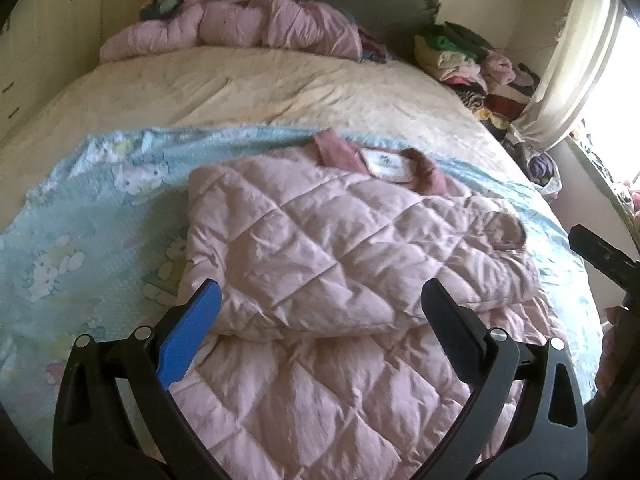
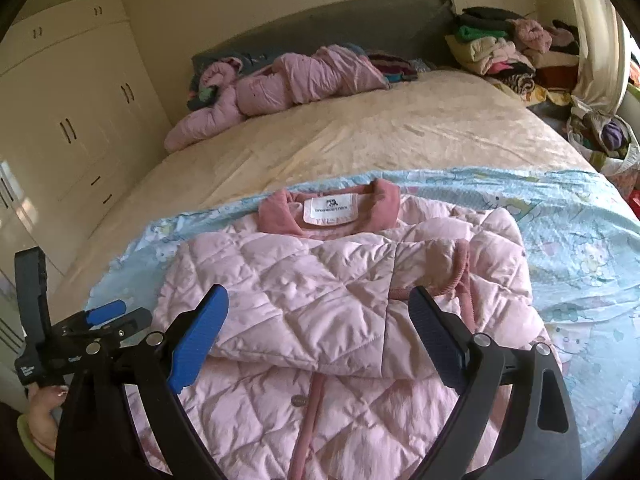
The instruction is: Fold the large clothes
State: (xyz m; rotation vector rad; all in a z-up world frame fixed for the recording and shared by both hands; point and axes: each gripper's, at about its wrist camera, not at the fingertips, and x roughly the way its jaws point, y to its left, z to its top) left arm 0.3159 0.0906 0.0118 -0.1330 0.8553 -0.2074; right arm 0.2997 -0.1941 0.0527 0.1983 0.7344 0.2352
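A pink quilted jacket (image 1: 332,240) (image 2: 320,288) lies on a light blue cartoon-print sheet (image 1: 80,216) (image 2: 580,248) at the near end of the bed. Its sleeves are folded across the chest. The darker pink collar with a white label (image 2: 329,209) points toward the headboard. My left gripper (image 1: 320,302) hovers open above the jacket's lower half, with nothing between its fingers. My right gripper (image 2: 318,300) also stands wide open above the folded sleeve edge, not touching the cloth. Each gripper shows at the edge of the other view: the right gripper (image 1: 600,252) and the left gripper (image 2: 120,314).
A cream bedspread (image 2: 360,136) covers the far half of the bed. Another pink puffy coat (image 2: 280,80) lies by the grey headboard (image 2: 340,24). Stacked clothes (image 2: 504,52) sit at the far right by a curtain (image 2: 596,60). Cream wardrobes (image 2: 72,112) line the left wall.
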